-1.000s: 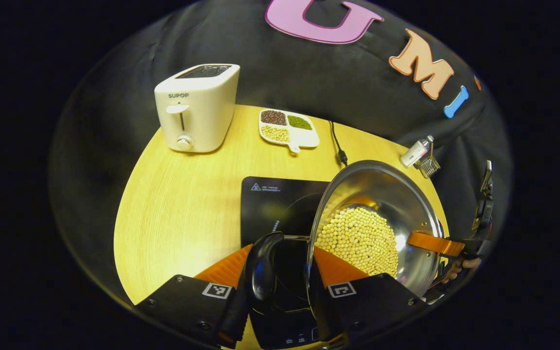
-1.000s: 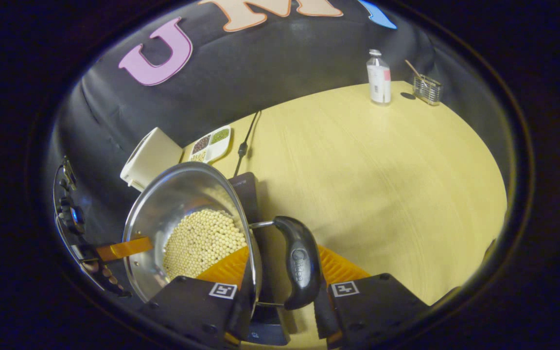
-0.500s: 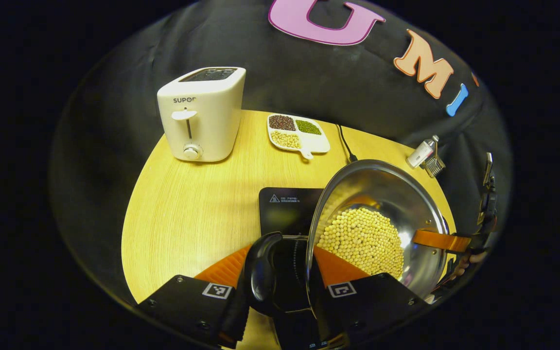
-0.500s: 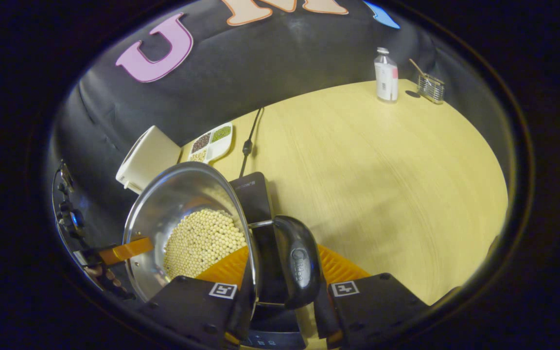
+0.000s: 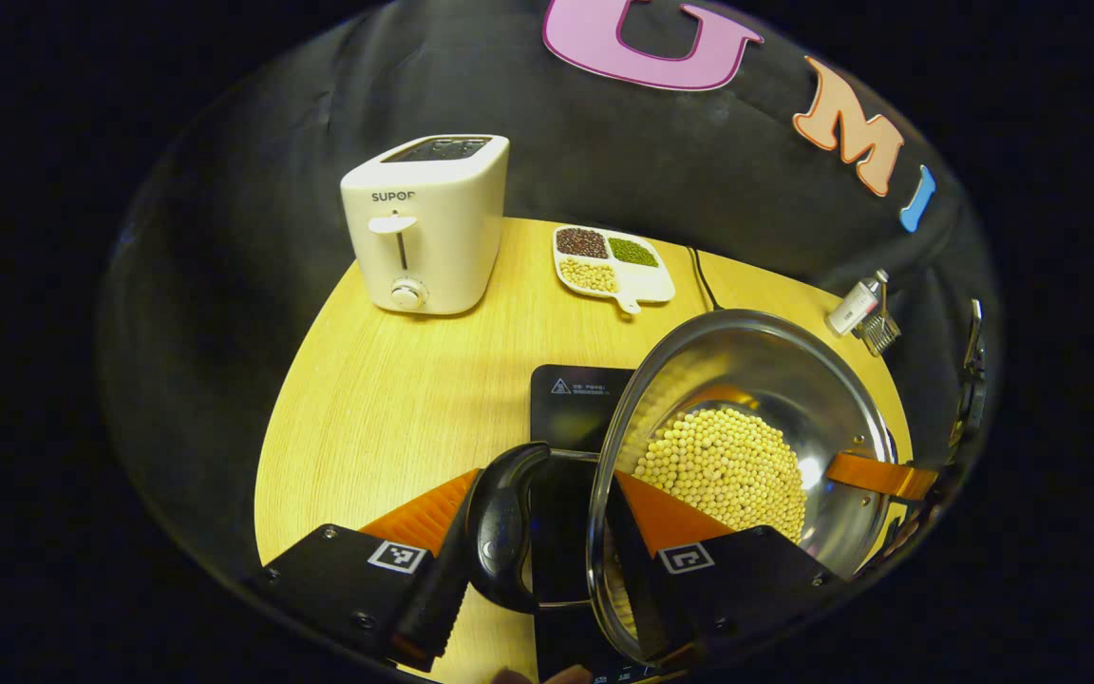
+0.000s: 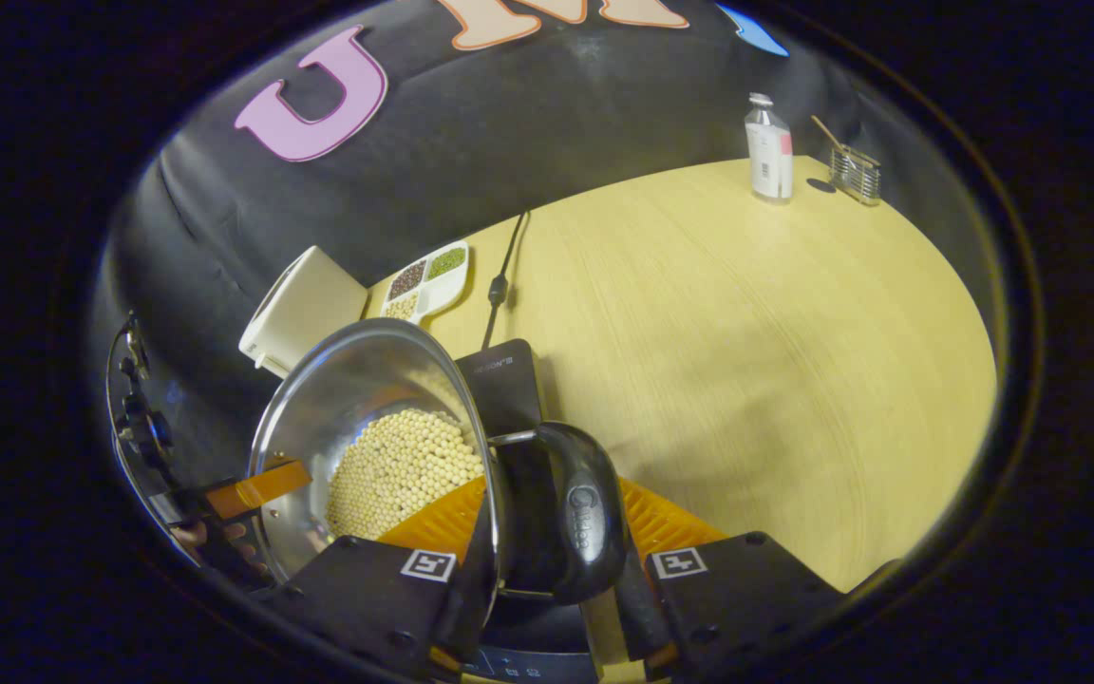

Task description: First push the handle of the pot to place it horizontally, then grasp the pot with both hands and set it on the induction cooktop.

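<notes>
I see a steel pot [image 5: 775, 380] holding soybeans [image 5: 723, 465], carried between both grippers. My left gripper [image 5: 547, 513] is shut on the pot's black side handle [image 5: 499, 532] and rim, one orange finger inside the pot wall. My right gripper [image 6: 552, 522] is shut on the opposite black handle [image 6: 585, 513] the same way. Each view shows the other gripper's orange finger [image 5: 879, 475] [image 6: 257, 484] at the far rim. The black induction cooktop [image 5: 575, 399] [image 6: 499, 380] lies under the pot. Whether the pot touches it, I cannot tell.
On the round wooden table [image 6: 746, 332] stand a white toaster [image 5: 424, 228], a divided dish of beans [image 5: 613, 266] and the cooktop's black cord [image 6: 499, 280]. A small bottle [image 6: 768, 152] and a wire holder [image 6: 856, 173] sit at the far right edge.
Both grippers have carried the pot leftward over the cooktop. In the right gripper view the cooktop now lies beneath the handle. The grip on both handles is unchanged.
</notes>
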`<action>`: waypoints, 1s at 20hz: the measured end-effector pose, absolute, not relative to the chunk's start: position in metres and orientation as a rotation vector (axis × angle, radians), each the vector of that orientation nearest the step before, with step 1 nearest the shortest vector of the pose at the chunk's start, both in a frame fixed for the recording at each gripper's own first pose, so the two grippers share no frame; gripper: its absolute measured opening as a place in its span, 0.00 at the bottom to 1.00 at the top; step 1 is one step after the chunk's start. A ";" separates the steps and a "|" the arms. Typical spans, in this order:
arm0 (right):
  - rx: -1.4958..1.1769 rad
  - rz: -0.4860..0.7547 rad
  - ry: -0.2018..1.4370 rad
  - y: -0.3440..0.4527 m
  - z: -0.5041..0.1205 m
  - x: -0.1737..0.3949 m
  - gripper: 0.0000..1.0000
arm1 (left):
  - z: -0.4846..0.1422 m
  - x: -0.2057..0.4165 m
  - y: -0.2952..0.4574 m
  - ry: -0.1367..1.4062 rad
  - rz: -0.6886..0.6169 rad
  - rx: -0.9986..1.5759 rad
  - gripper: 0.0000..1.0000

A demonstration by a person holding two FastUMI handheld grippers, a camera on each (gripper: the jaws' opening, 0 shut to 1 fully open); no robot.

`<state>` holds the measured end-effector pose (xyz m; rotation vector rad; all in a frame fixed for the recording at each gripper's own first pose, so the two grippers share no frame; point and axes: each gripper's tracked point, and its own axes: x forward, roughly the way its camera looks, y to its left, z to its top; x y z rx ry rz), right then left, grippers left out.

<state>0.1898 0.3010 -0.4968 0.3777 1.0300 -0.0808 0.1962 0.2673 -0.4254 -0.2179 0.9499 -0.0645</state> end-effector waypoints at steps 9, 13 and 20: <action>0.398 -0.031 0.949 0.287 -0.464 0.197 0.88 | -0.367 0.204 0.283 0.773 0.004 -0.073 0.86; 0.412 -0.001 0.899 0.272 -0.436 0.195 0.94 | -0.329 0.191 0.269 0.702 0.029 -0.047 0.86; 0.395 0.031 0.765 0.199 -0.371 0.179 0.93 | -0.244 0.160 0.211 0.537 0.066 -0.009 0.87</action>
